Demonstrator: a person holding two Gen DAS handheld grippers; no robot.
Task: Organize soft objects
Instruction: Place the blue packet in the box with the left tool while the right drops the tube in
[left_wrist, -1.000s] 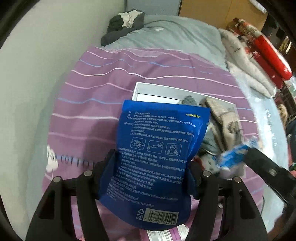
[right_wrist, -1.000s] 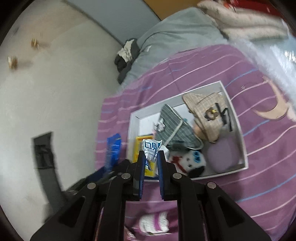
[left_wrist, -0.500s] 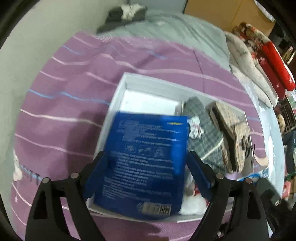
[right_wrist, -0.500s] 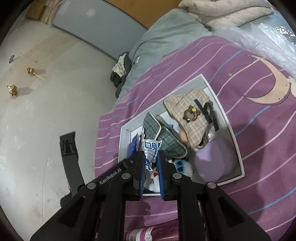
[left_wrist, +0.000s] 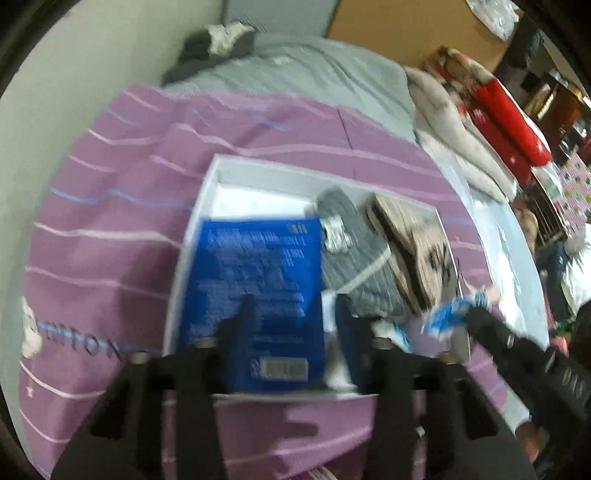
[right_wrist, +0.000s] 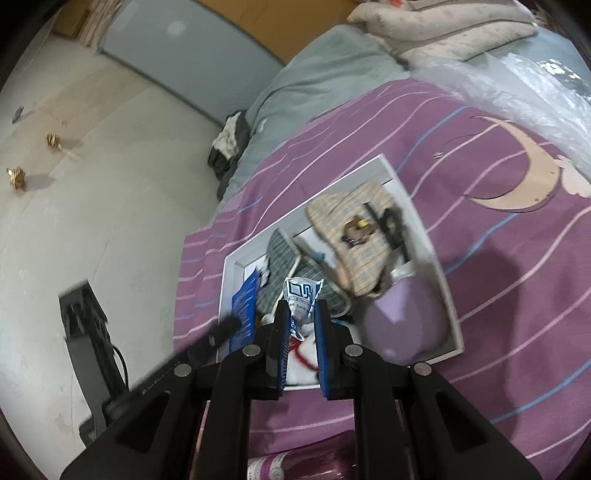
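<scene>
A blue printed pouch (left_wrist: 258, 258) lies flat in the left part of the white box (left_wrist: 192, 229) on the purple bedspread. My left gripper (left_wrist: 293, 321) hovers over the pouch's near end. Its jaws are closing and their pads press on nothing. The picture is blurred. My right gripper (right_wrist: 301, 314) is shut on a small white-and-blue packet (right_wrist: 301, 291) above the box's near side. The left wrist view shows that packet (left_wrist: 450, 314) at the right. In the right wrist view the blue pouch (right_wrist: 245, 306) stands out at the box's left wall.
The box (right_wrist: 443, 280) also holds a grey plaid pouch (right_wrist: 284, 258), a beige checked bag (right_wrist: 362, 240), a lilac round cushion (right_wrist: 406, 325) and a white plush (right_wrist: 303, 354). A pink bottle (right_wrist: 295, 461) lies below my right gripper. Grey quilt (left_wrist: 314, 81) lies beyond, with a wall at the left.
The left gripper let go of the blue pouch, which dropped flat into the box. Its jaws spread wide, then narrowed. The right gripper sank toward the box with its packet.
</scene>
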